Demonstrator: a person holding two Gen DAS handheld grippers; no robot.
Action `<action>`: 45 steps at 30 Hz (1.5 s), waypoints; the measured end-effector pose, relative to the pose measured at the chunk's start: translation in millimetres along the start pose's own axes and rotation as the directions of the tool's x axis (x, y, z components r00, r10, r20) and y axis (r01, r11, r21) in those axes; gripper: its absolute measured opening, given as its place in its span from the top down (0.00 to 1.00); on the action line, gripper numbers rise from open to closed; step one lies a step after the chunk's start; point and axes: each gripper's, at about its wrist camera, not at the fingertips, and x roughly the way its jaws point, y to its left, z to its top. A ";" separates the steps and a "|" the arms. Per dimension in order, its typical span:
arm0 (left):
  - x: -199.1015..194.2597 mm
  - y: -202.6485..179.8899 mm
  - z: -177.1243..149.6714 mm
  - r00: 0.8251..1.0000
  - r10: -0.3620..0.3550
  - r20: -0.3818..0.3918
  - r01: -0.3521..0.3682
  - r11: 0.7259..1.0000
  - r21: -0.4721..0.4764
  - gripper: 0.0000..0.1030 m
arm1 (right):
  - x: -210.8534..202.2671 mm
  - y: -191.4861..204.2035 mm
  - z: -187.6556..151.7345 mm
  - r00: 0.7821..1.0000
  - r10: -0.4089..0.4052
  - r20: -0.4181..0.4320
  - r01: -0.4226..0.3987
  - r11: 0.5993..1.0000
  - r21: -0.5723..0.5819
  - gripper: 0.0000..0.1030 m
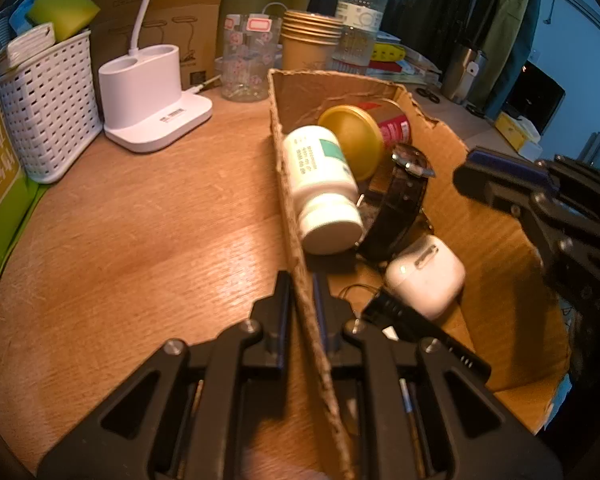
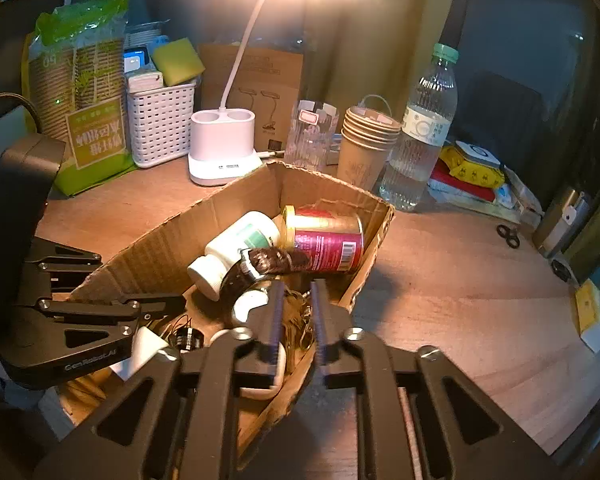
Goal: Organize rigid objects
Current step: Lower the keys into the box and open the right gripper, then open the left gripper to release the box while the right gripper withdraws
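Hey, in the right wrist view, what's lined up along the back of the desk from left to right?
Green paper-cup pack → white basket → white lamp base → clear glass → stack of paper cups → water bottle → yellow packets.

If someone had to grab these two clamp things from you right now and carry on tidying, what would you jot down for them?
Left gripper: shut on the near wall of the cardboard box, steadying it.
Right gripper: over the box, jaws slightly apart, nothing gripped; a bunch of keys lies under them.
In the box: white pill bottle, red can with gold lid, black-strap watch, white earbud case, a small black item.
Done: these are boxed.
Left: no loose items show on the bare desk; check, then release the box.
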 end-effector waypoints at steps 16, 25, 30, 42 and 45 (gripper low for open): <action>-9.1 -8.5 -3.7 0.999 0.024 0.040 -0.025 1.000 0.018 0.88 | -31.4 2.7 -9.8 0.999 -0.031 -0.015 0.032 0.996 0.081 0.70; -14.2 -13.3 -4.7 0.997 0.041 0.068 -0.043 0.998 0.038 0.87 | -55.6 -0.8 -12.1 0.998 -0.068 0.005 0.067 0.992 0.106 0.63; -20.9 -18.5 -5.5 0.993 0.062 0.101 -0.068 0.996 0.055 0.86 | -70.3 -6.9 -12.2 0.996 -0.091 0.025 0.087 0.988 0.126 0.62; -67.9 -37.5 1.6 0.963 0.097 0.252 -0.119 0.990 0.074 0.77 | -107.1 -26.2 -13.5 0.985 -0.129 0.117 0.103 0.973 0.204 0.48; -83.7 -45.8 3.1 0.949 0.097 0.298 -0.128 0.988 0.083 0.74 | -115.1 -28.9 -13.8 0.980 -0.144 0.139 0.112 0.970 0.216 0.40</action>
